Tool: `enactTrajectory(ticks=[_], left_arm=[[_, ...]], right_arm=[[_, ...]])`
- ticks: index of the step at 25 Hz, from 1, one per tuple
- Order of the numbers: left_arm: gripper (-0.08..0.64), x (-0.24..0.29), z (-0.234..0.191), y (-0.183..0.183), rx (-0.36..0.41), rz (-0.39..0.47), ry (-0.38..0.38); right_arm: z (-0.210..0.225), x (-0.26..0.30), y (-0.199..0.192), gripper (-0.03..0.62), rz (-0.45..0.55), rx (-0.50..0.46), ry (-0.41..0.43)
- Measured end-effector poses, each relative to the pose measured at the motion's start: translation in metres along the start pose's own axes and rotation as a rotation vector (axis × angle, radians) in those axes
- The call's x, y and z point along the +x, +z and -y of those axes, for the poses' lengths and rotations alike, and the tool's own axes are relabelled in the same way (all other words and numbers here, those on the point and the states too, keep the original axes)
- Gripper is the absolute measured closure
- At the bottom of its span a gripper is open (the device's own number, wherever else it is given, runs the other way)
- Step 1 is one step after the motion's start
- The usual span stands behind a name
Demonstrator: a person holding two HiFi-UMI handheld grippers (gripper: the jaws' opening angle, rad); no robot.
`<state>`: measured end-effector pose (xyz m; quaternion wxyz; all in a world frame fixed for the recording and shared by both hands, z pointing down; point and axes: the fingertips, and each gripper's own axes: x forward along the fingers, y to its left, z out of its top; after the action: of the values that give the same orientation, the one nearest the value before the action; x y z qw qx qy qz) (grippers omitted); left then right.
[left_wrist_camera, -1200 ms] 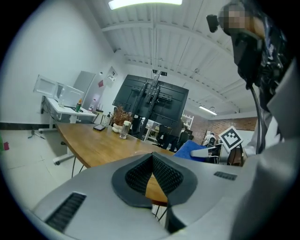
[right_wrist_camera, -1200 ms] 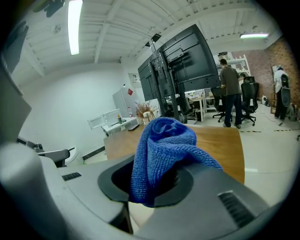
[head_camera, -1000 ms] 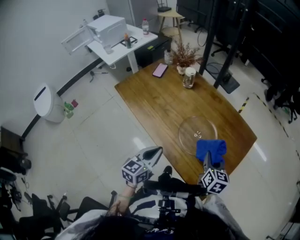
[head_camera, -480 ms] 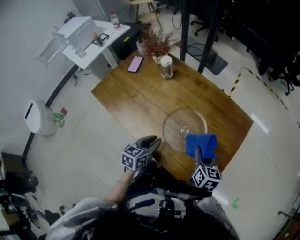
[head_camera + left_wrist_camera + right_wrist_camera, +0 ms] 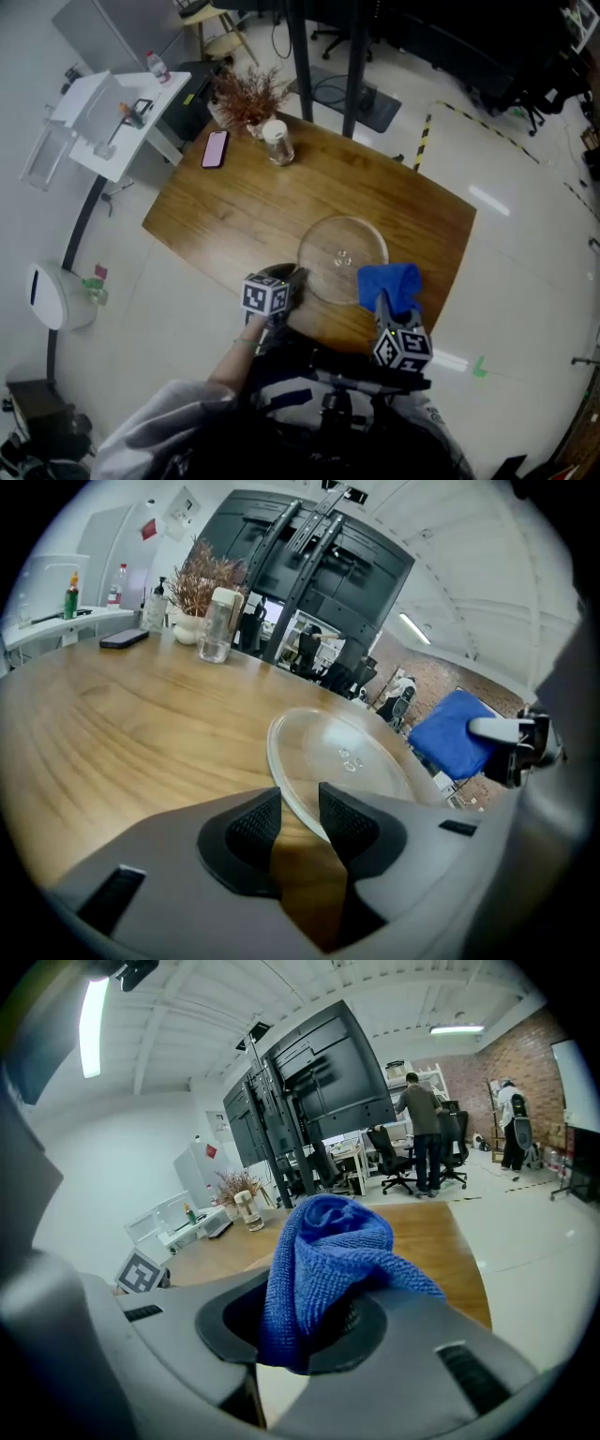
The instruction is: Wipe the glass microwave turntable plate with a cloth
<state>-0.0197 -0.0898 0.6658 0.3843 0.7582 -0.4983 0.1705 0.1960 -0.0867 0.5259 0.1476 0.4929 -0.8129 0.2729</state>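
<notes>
Wiping has not begun: our right gripper [image 5: 382, 298] pinches the blue cloth [image 5: 323, 1241]. Our left gripper [image 5: 300, 808], fingers narrowly apart and empty, sits beside the glass turntable plate [image 5: 347, 757]. Next we likely press cloth to glass.

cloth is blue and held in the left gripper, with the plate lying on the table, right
Not quite. The blue cloth is held in the right gripper, not the left gripper; the right gripper view shows its jaws shut on it. The plate does lie on the table.
</notes>
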Motion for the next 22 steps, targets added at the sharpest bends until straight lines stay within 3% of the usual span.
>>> enactTrajectory(ticks=[6, 9, 15, 22], left_arm=[[0.454, 0.016, -0.004, 0.004, 0.132, -0.118, -0.062], [0.456, 0.017, 0.001, 0.001, 0.165, -0.144, -0.115], [0.474, 0.017, -0.006, 0.003, 0.118, -0.204, -0.169], [0.491, 0.016, -0.009, 0.005, 0.064, -0.252, -0.204]], right_arm=[[-0.018, 0.021, 0.007, 0.509, 0.001, -0.004, -0.062], [-0.026, 0.043, 0.006, 0.509, -0.033, -0.075, -0.101], [-0.050, 0.112, 0.020, 0.509, -0.056, -0.221, -0.129], [-0.066, 0.184, 0.011, 0.509, -0.122, -0.212, -0.129]])
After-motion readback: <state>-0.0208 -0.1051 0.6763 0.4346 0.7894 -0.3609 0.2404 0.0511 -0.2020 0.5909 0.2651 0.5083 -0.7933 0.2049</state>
